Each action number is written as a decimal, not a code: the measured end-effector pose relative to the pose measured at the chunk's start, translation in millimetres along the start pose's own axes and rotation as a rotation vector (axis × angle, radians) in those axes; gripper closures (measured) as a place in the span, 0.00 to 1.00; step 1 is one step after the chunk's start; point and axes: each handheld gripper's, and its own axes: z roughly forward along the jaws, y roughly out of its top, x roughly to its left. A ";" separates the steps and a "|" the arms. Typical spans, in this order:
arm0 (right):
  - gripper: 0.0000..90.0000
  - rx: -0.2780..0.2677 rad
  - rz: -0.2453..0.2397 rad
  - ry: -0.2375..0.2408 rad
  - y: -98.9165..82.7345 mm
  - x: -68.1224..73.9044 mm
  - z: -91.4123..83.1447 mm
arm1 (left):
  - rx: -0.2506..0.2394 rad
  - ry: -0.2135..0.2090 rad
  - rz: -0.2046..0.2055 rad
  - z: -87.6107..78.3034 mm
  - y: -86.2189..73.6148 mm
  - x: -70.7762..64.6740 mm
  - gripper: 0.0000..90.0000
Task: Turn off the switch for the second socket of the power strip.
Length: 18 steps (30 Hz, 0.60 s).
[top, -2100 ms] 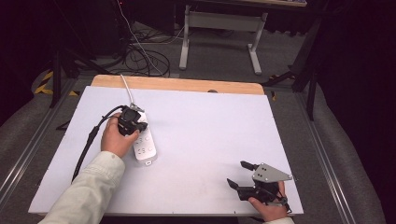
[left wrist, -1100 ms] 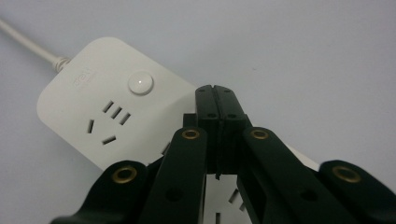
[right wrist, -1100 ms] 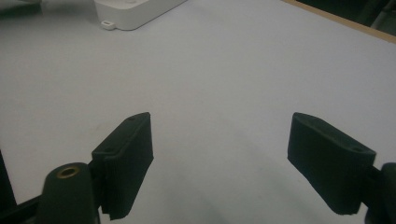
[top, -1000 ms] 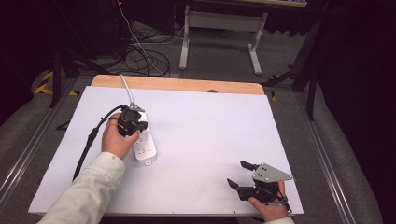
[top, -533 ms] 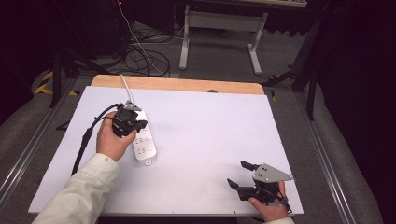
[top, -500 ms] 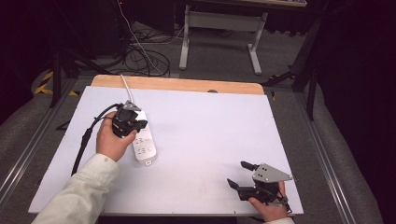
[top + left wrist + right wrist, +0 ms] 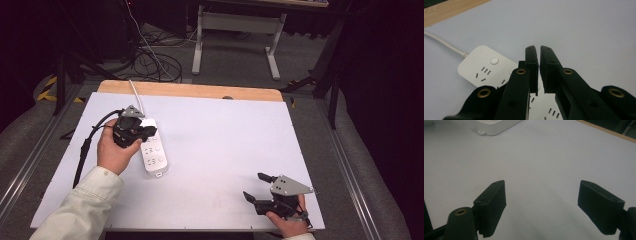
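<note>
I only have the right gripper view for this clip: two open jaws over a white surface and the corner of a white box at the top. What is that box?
Observer: A white power strip lying flat on the table, with its cord running off the far edge.
Operator: Where is the other gripper?
Observer: The left gripper is over the cord end of the strip.
Operator: Is it gripping the strip?
Observer: No. In the left gripper view its jaws are nearly together with only a thin gap and nothing between them, over the strip's round buttons.
</note>
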 end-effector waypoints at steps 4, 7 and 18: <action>0.26 0.001 0.002 0.001 0.2 0.2 0.5 | -0.053 -0.002 0.025 -8.8 -0.7 -3.7 0.84; 0.26 0.001 0.000 0.001 0.2 0.4 0.9 | -0.098 -0.014 0.024 -16.3 -2.6 -6.7 0.75; 0.26 -0.002 -0.001 -0.002 0.4 0.6 0.7 | -0.187 -0.006 0.053 -42.9 -16.5 -19.0 0.34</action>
